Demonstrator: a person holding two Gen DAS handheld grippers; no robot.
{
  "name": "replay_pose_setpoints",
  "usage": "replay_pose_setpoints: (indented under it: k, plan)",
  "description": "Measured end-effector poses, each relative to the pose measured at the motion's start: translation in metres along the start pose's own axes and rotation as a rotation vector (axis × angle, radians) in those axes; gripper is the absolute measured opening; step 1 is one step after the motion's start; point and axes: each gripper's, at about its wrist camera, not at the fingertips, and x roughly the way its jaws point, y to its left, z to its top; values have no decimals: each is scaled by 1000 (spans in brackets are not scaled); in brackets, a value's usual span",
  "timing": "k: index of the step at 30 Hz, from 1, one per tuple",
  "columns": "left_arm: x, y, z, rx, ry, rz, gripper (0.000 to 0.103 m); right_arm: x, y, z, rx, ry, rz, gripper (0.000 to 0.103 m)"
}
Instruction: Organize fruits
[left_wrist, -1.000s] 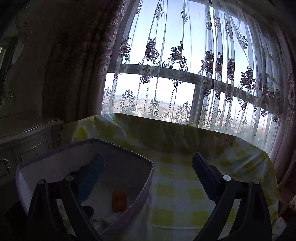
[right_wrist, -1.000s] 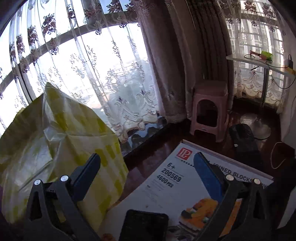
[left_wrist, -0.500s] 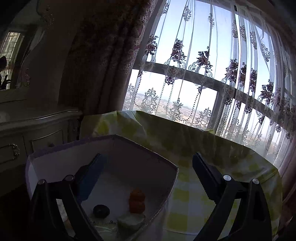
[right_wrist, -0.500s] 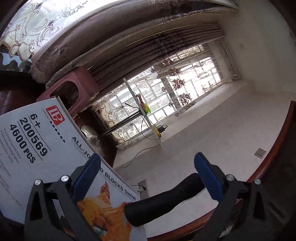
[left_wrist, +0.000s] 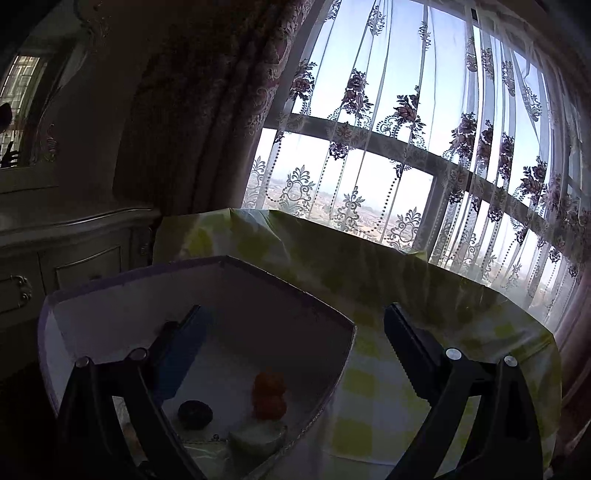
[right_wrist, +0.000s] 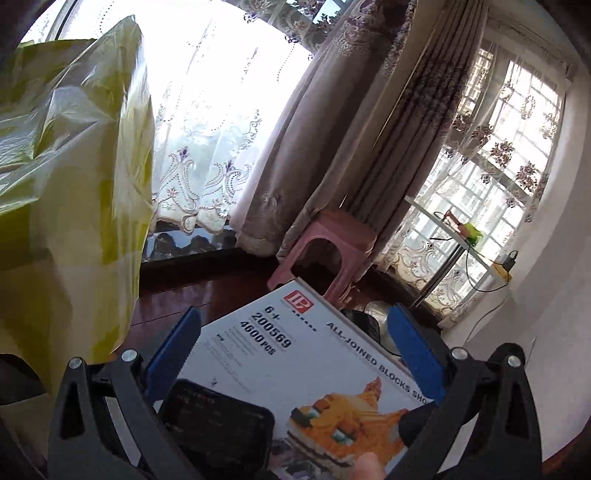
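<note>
since the right hand-held gripper (right_wrist: 291, 354) swung back down from the ceiling, it looks over a blocks box (right_wrist: 314, 369) and a phone (right_wrist: 218, 424), off the worktop (left_wrist: 424, 332); no fruit there, so sorting hasn't resumed. its jaws are spread, empty. my left hand-held gripper (left_wrist: 291, 343), jaws also spread and empty, hangs above the white bin (left_wrist: 258, 295). inside it: an orange fruit (left_wrist: 269, 395), a dark round one (left_wrist: 195, 413), something pale (left_wrist: 258, 437).
</note>
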Motion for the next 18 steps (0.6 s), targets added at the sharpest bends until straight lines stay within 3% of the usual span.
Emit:
replay_pose_setpoints:
  k: [4, 8, 10, 12, 15, 18]
  plan:
    - [-4, 12, 3, -27, -26, 42, 93, 21, 21, -3, 26, 131, 138, 101]
    - [-2, 18, 2, -67, -25, 52, 92, 43, 39, -4, -41, 221, 190, 101]
    - [-7, 6, 0, -23, -52, 22, 92, 46, 34, 1, -26, 212, 184, 101]
    - [-13, -26, -6, 67, -48, -141, 93, 35, 11, 11, 50, 166, 157, 101]
    - [-6, -100, -33, 221, 60, -370, 93, 16, -37, 25, 204, 152, 208, 101]
    - [38, -170, -81, 322, 326, -617, 93, 11, -69, 30, 286, 196, 329, 101]
